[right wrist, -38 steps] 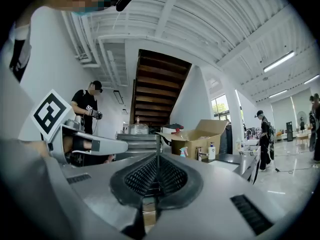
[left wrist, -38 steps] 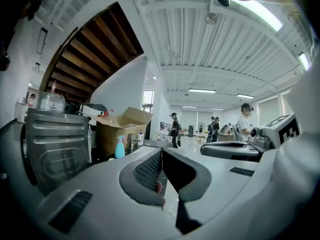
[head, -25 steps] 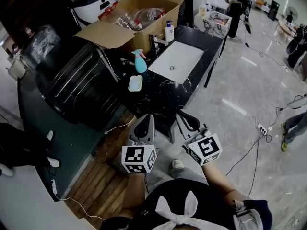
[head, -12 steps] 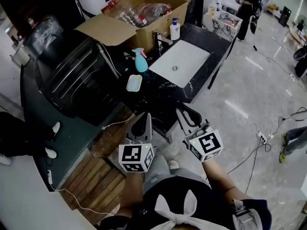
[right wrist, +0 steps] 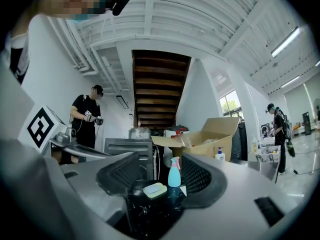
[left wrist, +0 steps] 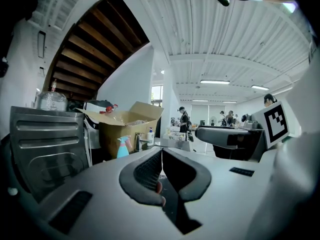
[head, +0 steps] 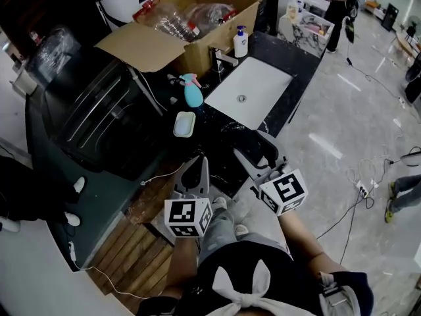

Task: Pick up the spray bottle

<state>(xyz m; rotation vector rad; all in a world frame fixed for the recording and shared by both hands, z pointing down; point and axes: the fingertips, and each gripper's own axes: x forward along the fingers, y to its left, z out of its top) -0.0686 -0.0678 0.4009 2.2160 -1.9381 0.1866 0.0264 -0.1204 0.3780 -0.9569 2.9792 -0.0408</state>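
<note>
The spray bottle [head: 192, 92], teal with a pink trigger, stands upright on the black counter [head: 217, 133] left of the white sink [head: 250, 91]. It shows small in the left gripper view [left wrist: 122, 147]. In the right gripper view the spray bottle [right wrist: 174, 174] is framed between the jaws but far beyond them. My right gripper [head: 255, 145] hovers at the counter's near edge; its jaws are opening and nothing is between them. My left gripper [head: 200, 161] is held beside it, short of the counter, jaws shut and empty.
A pale soap dish [head: 185, 124] lies just in front of the bottle. A faucet [head: 220, 56], a white pump bottle [head: 241, 41] and an open cardboard box [head: 187, 25] stand behind. A dark appliance [head: 105, 120] is at the left. People stand in the background.
Both grippers have moved forward toward the counter edge. The right gripper's jaws have spread apart; the left jaws stay together.
</note>
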